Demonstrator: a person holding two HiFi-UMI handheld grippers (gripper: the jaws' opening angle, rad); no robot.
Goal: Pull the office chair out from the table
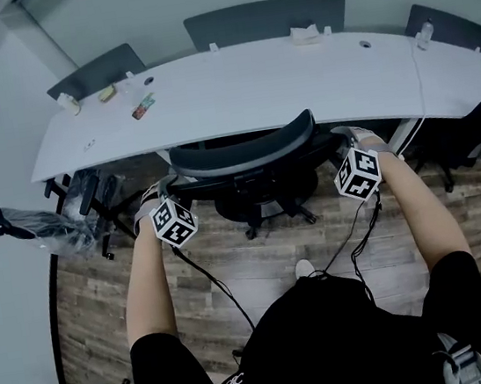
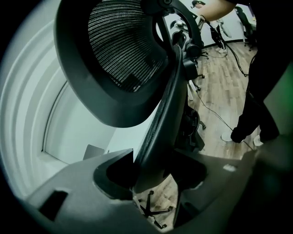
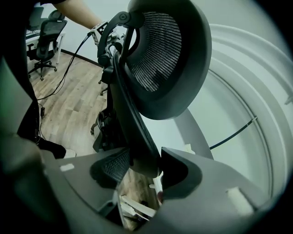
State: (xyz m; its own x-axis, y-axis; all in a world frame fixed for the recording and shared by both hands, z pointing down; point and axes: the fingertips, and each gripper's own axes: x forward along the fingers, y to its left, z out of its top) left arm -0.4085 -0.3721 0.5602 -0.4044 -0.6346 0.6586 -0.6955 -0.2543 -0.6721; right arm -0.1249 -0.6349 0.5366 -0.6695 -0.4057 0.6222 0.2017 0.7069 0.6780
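Note:
A black mesh-backed office chair stands at the curved white table, its backrest toward me and its wheeled base on the wood floor. My left gripper grips the backrest's left edge and my right gripper grips its right edge. In the left gripper view the dark rim of the backrest runs down between the jaws of the left gripper, which press on it. The right gripper view shows the same: the rim of the backrest is clamped by the right gripper.
Three grey chairs stand behind the table. Small items lie on its top. A black chair wrapped in plastic stands at the left. Cables trail from both grippers to my body. Bare wood floor lies between me and the chair.

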